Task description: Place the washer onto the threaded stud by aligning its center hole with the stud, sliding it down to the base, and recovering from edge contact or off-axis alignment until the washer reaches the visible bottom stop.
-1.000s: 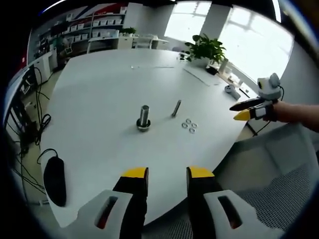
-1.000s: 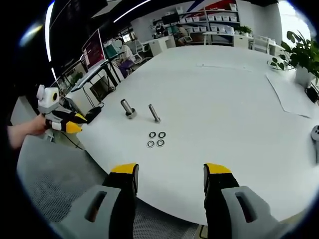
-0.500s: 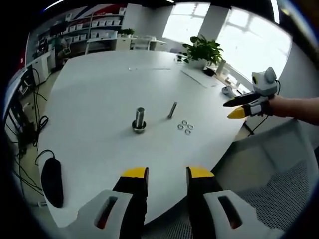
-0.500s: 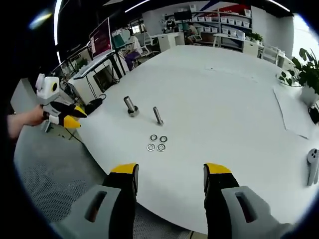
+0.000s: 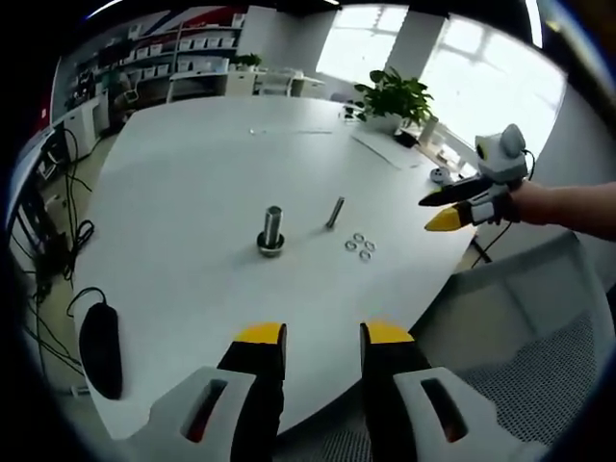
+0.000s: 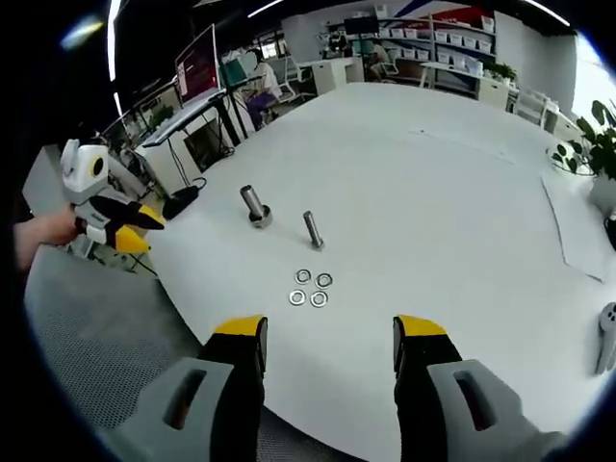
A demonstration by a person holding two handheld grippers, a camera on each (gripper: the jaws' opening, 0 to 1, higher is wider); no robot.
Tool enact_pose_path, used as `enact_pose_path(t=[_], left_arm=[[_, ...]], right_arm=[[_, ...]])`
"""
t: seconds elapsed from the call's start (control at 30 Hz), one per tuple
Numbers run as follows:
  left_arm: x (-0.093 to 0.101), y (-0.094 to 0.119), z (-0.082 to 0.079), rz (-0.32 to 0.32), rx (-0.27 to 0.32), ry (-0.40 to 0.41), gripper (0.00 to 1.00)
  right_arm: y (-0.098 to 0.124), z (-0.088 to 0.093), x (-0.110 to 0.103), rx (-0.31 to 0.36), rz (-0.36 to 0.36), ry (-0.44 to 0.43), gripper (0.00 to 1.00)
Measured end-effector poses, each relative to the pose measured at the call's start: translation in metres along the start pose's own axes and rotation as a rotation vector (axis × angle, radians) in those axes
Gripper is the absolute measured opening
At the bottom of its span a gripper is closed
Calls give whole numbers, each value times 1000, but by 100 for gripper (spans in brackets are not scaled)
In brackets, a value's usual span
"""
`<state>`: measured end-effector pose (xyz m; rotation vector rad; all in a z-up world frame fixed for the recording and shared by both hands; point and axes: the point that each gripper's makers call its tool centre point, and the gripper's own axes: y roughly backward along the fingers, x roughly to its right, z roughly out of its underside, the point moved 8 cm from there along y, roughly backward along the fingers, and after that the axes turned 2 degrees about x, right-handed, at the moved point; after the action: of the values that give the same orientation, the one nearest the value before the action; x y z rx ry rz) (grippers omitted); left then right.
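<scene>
Left gripper view: the left tongs (image 5: pixel 322 334), grey with yellow-tipped black jaws, stand parted with nothing between them, held low before the near edge of the large white round surface (image 5: pixel 192 173). On it the short, thick steel threaded stud (image 5: pixel 271 231) stands upright on its wide base, and a thinner steel bolt (image 5: pixel 335 212) stands just to its right. Near the bolt four small steel washers (image 5: pixel 358 245) lie flat in a tight cluster, none on the stud. Compared with half a second ago, the right tongs (image 5: pixel 435 212) have edged in from the right toward the surface's edge, gripped by a person's hand (image 5: pixel 525 204) on an outstretched arm; their tips look close together, but whether they are fully closed I cannot tell. A black oblong object (image 5: pixel 104 348) lies near the left edge of the surface.

Right gripper view: the right tongs (image 6: pixel 327 332) are wide apart and empty. The stud (image 6: pixel 255 205), bolt (image 6: pixel 313 230) and washers (image 6: pixel 310 288) now sit lower and nearer than before, as the camera has advanced. The left tongs (image 6: pixel 140 226) hover beyond the surface's left edge, held in a hand (image 6: pixel 43 236). No writing is legible.
</scene>
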<state>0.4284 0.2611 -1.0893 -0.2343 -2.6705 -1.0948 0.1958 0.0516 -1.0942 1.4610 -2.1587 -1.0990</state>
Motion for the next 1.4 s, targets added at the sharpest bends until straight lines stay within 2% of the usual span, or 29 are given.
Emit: enact_pose_path(t=[0.07,0.27,0.6,0.8,1.03,1.07,1.4], left_arm=[[-1,0,0,-1,-2,3,29],[-1,1,0,-2,-6,10,29],[-4,1,2,-1,-20,4,29],[-3,2,1,-1,-22,-3,29],[-4,2,3,3,-27,-1,29],[-4,2,3,3,-28,-2,29],[-3,3,3,-2,-33,-2,29]], right_arm=[[-6,0,4,-2,0,2,55],[-17,-8,-2,-18,-3,17,54],[-39,-5,-8,-56,-30,40,49],[-53,3,-10,-121,-37,98,40],[-66,2,-10,-160,-34,121,37],[-68,-3,-11,-170,-30,136,37],[-85,2,-12,-239,-31,186,31]])
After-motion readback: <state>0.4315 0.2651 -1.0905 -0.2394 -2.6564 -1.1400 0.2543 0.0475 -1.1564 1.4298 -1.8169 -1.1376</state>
